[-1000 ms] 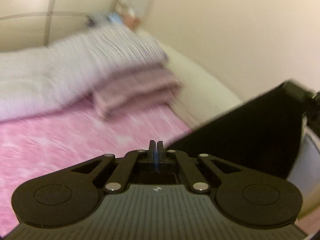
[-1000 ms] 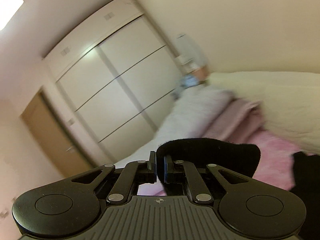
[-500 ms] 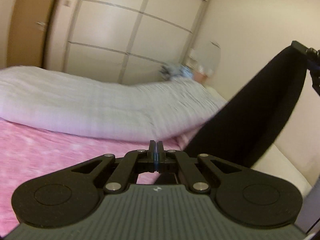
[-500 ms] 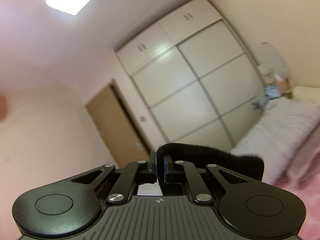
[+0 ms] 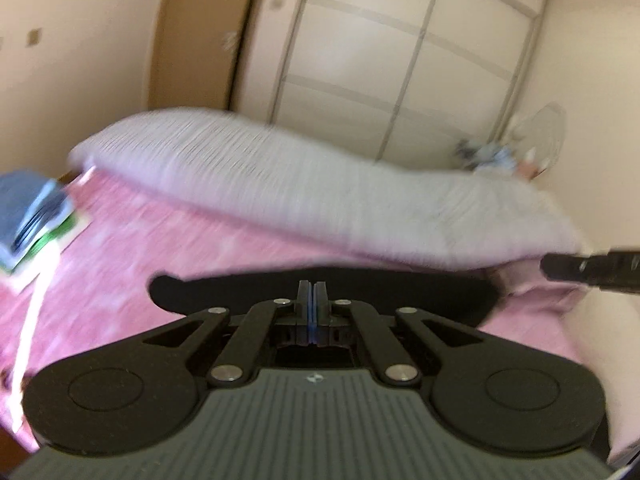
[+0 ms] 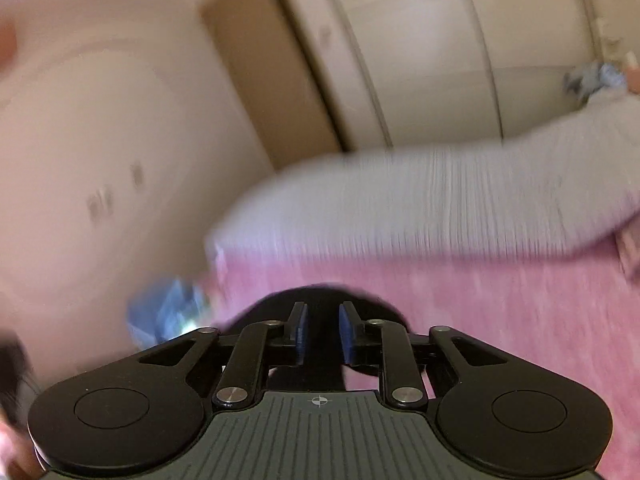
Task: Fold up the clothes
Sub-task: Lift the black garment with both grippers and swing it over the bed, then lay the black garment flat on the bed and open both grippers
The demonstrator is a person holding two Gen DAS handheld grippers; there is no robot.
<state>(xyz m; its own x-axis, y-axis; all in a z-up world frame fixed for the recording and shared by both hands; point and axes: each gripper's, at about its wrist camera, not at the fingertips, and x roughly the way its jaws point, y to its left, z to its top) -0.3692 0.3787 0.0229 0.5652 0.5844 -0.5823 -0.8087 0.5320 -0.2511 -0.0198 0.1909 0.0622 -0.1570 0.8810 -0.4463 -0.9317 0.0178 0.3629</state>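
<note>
Black cloth (image 5: 320, 292) is lying stretched low across the pink bed (image 5: 200, 248), the left tool (image 5: 312, 300) pressing together on its near edge to keep it taut, while the right tool (image 6: 322, 326) is standing spread over its dark end, apparently releasing it.

A pink bedspread (image 5: 192, 240) covers the bed. Along its far edge lies a long white rolled duvet (image 5: 320, 184). Behind the duvet stand a cream sliding wardrobe (image 5: 400, 60) and a brown door (image 5: 200, 32).
</note>
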